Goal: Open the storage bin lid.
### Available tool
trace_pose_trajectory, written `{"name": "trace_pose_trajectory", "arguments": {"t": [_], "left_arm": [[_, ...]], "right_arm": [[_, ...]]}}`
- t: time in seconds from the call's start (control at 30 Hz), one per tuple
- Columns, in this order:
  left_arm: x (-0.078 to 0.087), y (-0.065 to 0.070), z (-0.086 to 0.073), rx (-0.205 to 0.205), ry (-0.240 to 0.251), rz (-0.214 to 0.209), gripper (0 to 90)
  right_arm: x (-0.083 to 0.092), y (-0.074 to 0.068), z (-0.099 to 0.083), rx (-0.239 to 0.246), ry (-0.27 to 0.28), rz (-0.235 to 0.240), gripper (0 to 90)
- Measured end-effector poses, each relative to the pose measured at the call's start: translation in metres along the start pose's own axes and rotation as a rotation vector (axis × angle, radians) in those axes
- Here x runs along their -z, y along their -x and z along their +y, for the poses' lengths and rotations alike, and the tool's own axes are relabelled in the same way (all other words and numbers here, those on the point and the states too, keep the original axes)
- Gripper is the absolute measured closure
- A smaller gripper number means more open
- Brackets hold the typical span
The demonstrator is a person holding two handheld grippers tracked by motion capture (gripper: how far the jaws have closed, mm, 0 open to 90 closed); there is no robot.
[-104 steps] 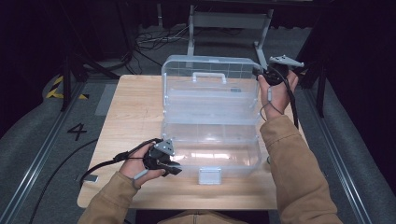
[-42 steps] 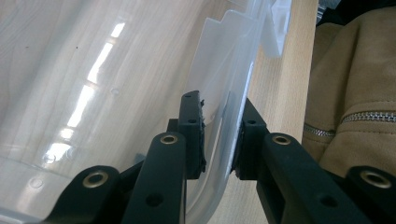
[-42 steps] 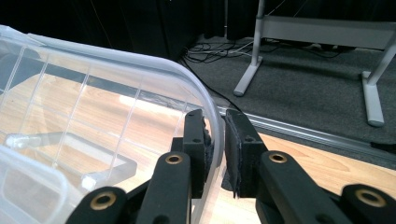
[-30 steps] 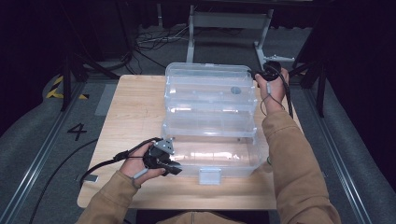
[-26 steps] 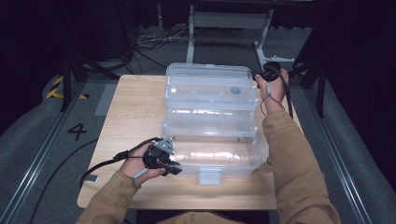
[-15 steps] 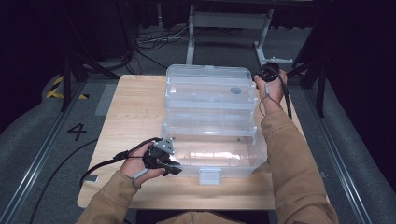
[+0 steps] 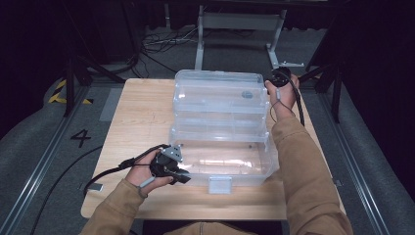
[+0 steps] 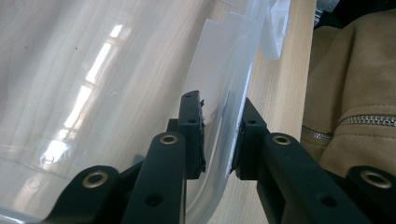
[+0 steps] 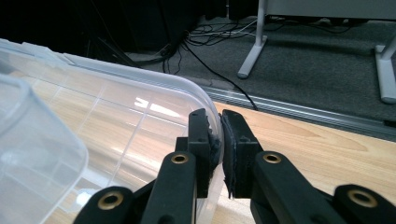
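The clear plastic storage box sits mid-table, long axis running from near edge to far edge. The left gripper is clamped on its near-left wall, while the right gripper pinches the raised lid at its far-right corner.

Storage box sitting mid-table, lid toward the far edge. Left claw at its near-left corner, right claw at the far-right corner. Cables on floor behind.
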State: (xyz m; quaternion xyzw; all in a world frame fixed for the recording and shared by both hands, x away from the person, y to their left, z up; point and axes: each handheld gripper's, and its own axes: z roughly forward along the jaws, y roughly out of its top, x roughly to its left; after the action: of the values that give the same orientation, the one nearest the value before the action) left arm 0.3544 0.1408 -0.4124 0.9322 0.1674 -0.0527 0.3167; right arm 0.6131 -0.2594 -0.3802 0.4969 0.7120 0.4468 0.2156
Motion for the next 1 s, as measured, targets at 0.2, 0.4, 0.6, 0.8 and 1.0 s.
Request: {"name": "trace_pose_trajectory", "arguments": {"t": [0.2, 0.4, 0.6, 0.8, 1.0], "left_arm": [[0.0, 0.0, 0.0, 0.0, 0.001, -0.001, 77.4], [0.0, 0.0, 0.0, 0.004, 0.0, -0.001, 77.4], [0.0, 0.0, 0.0, 0.004, -0.001, -0.001, 77.4], [0.0, 0.0, 0.0, 0.003, 0.001, -0.003, 77.3], [0.001, -0.002, 0.001, 0.005, 0.0, -0.018, 77.3]], "right_arm": [[-0.004, 0.001, -0.003, 0.001, -0.015, 0.0, 82.1], [-0.007, -0.002, -0.006, 0.069, -0.054, -0.028, 79.5], [0.008, 0.002, -0.003, 0.032, -0.013, 0.004, 73.9], [0.023, -0.002, 0.0, 0.052, 0.011, 0.025, 67.2], [0.041, -0.007, 0.001, 0.096, 0.018, 0.042, 63.7]]}}
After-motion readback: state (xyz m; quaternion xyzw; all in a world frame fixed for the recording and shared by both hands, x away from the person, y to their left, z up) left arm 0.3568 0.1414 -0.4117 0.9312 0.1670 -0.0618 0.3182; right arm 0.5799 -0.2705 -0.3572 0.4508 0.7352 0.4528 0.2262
